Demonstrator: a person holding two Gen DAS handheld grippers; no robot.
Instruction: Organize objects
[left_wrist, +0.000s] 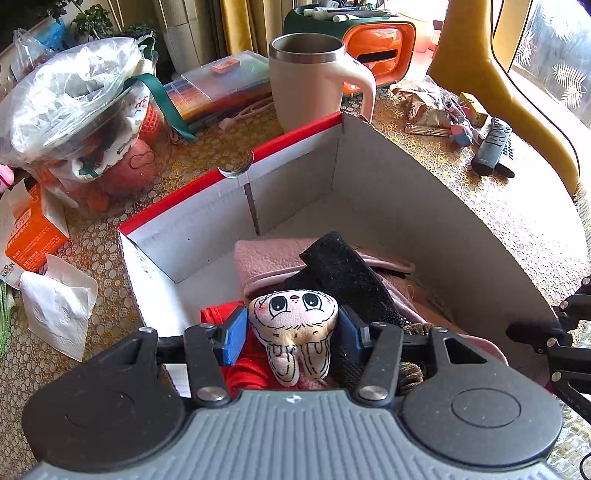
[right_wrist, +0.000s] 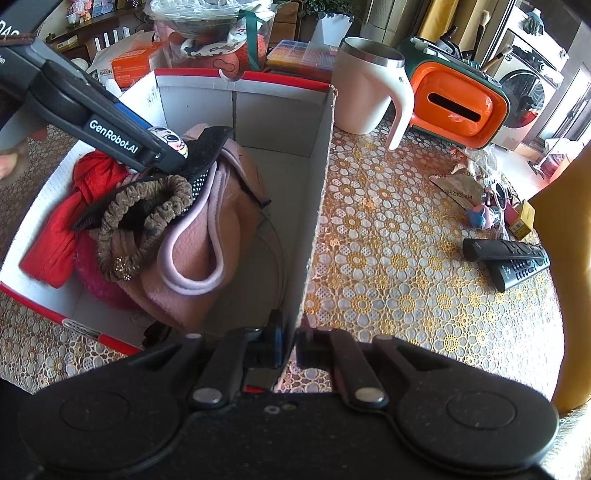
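Observation:
My left gripper (left_wrist: 293, 334) is shut on a small plush doll (left_wrist: 295, 325) with big eyes and holds it over the white cardboard box with a red rim (left_wrist: 295, 173). In the right wrist view the left gripper (right_wrist: 110, 125) reaches into the box from the left, and the doll's face (right_wrist: 171, 140) peeks out at its tip. Inside the box lie a pink fleece cloth (right_wrist: 218, 229), a black item (right_wrist: 207, 155), a brown scrunchie (right_wrist: 147, 221) and a red cloth (right_wrist: 74, 221). My right gripper (right_wrist: 290, 347) is shut on the box's right wall (right_wrist: 317, 203).
A beige mug (right_wrist: 364, 96) and an orange-green case (right_wrist: 458, 103) stand behind the box. Two remotes (right_wrist: 509, 258), small toys and a wrapper (right_wrist: 476, 206) lie on the floral tablecloth at right. A plastic bag (left_wrist: 70, 99), an orange tissue box (left_wrist: 33, 232) and tissues sit at left.

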